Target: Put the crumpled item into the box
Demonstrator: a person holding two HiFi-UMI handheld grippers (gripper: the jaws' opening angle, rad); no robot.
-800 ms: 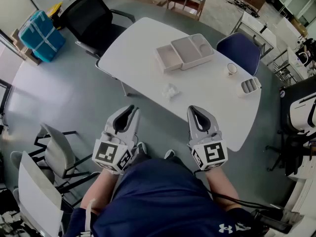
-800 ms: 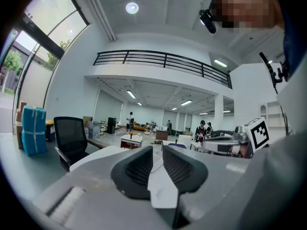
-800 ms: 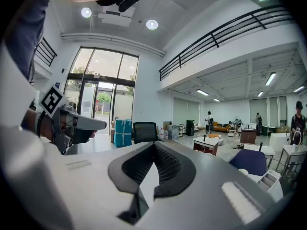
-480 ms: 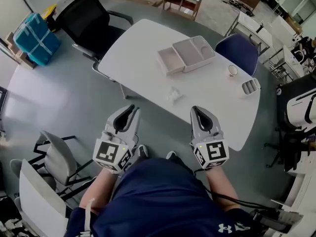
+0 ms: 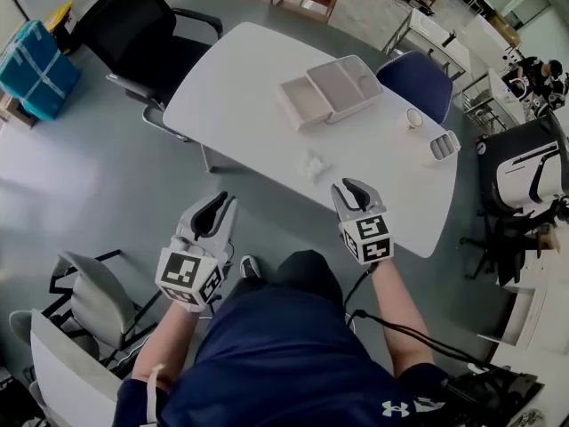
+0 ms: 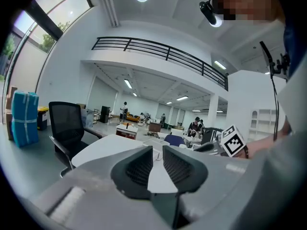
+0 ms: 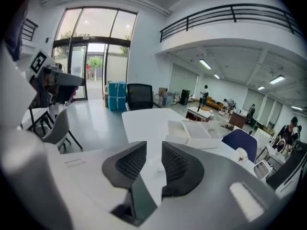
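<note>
Empty open box [image 5: 331, 90], crumpled item [image 5: 311, 163] on table [image 5: 240, 87], left gripper [image 5: 220, 205], right gripper [image 5: 354, 188] both apart

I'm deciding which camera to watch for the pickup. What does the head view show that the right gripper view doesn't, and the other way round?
Head view only: the crumpled item plainly, lying on the white table near the right hand-held gripper, and the person's blue shirt. Right gripper view only: that gripper's jaws standing apart with nothing gripped, plus glass doors and a balcony railing. Both: the table, the open box, the black chair and the left hand-held gripper.
</note>
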